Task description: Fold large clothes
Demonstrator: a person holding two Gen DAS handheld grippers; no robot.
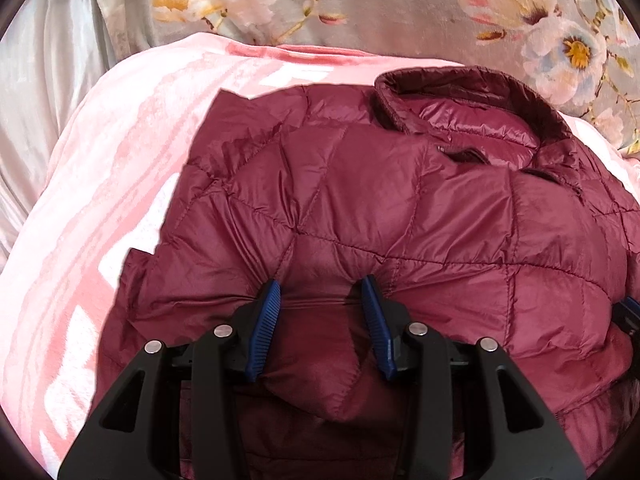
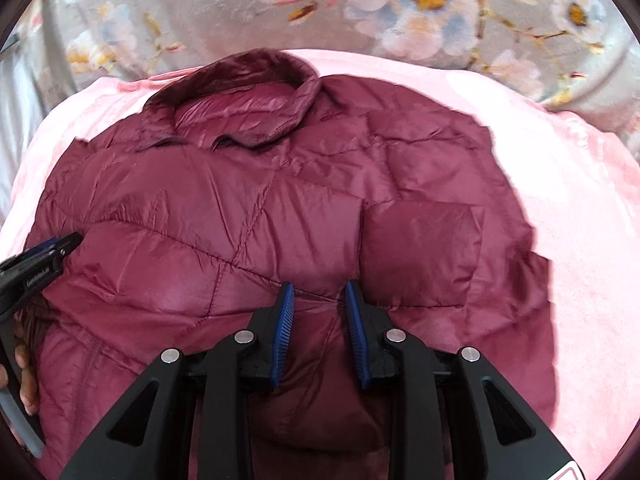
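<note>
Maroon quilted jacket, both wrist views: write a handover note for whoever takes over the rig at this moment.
Left gripper: fingers pinching a bunch of the jacket at its near edge.
Right gripper: likewise shut on a gathered fold of the near edge, to the left gripper's right.
Jacket lies on the pink blanket, collar at the far end, floral cover beyond.
Done: both sides appear already folded in; near edge gripped.
Left: probably carry the near edge toward the collar, then release and flatten.
</note>
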